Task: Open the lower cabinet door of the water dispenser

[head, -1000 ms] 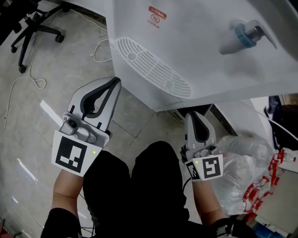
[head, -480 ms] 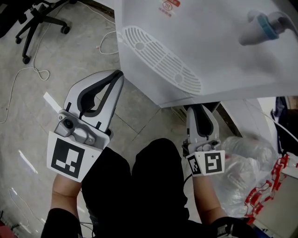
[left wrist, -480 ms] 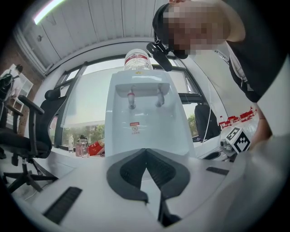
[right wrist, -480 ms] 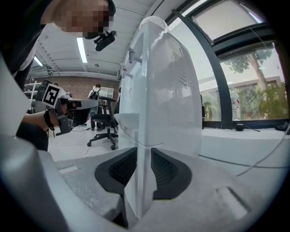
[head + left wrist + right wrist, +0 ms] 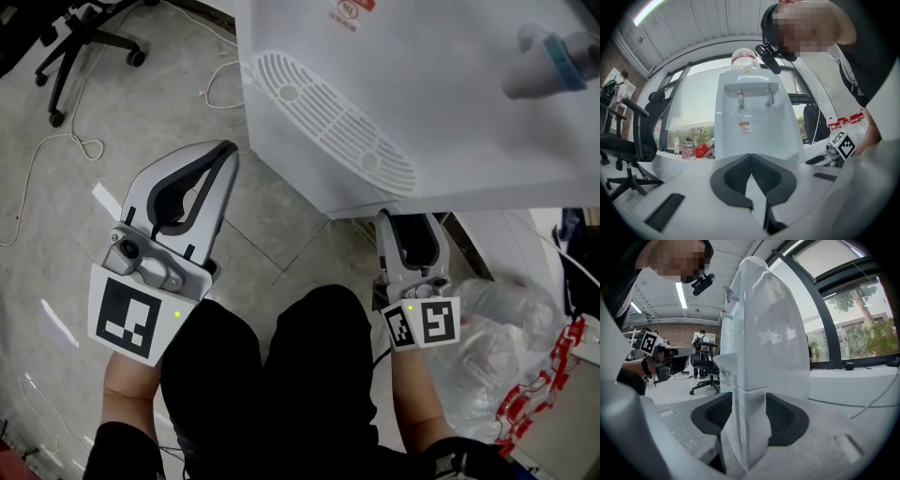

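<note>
Head view: white water dispenser (image 5: 422,84) fills the upper right; left tool (image 5: 225,155) hangs over the tiled floor (image 5: 141,103) beside it; right tool (image 5: 410,223) noses in under its overhang, near a plastic bag (image 5: 502,337). Left gripper view: jaws meet at the tips, nothing between them; dispenser stands ahead, apart. Right gripper view: jaws have just been opening and stand wide; lower cabinet (image 5: 747,441) corner sits between the parted pads.

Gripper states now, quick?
Left gripper: shut, empty.
Right gripper: open, jaws just opened, dispenser corner between them.
</note>
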A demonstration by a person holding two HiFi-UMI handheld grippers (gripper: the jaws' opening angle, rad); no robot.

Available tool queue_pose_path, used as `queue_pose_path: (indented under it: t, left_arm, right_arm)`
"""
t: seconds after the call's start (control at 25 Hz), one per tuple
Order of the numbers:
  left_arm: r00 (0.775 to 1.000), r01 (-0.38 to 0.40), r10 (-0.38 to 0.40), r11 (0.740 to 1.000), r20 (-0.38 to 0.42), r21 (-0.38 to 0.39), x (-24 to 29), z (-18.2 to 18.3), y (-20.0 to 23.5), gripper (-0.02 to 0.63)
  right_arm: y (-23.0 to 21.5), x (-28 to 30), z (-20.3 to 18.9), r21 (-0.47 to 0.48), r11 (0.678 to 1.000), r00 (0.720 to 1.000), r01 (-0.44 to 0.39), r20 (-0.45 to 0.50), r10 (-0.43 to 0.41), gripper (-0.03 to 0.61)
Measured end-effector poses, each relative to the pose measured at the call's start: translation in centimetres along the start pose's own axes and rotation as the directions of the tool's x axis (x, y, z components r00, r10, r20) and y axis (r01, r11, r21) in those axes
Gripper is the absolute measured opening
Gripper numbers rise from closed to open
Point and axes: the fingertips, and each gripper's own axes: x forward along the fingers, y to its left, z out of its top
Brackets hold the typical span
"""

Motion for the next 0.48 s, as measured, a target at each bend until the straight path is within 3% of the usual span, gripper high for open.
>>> queue_pose_path:
  t: [0.48]
  left_arm:
    - [1.0,0.007,-0.006,1.0,0.008,-0.028,0.04,-0.68,0.63,0.008]
  right_arm:
    - [-0.03,0.7,-0.45,-0.007,1.0,1.0,0.016,-0.017,-0.016,0.222]
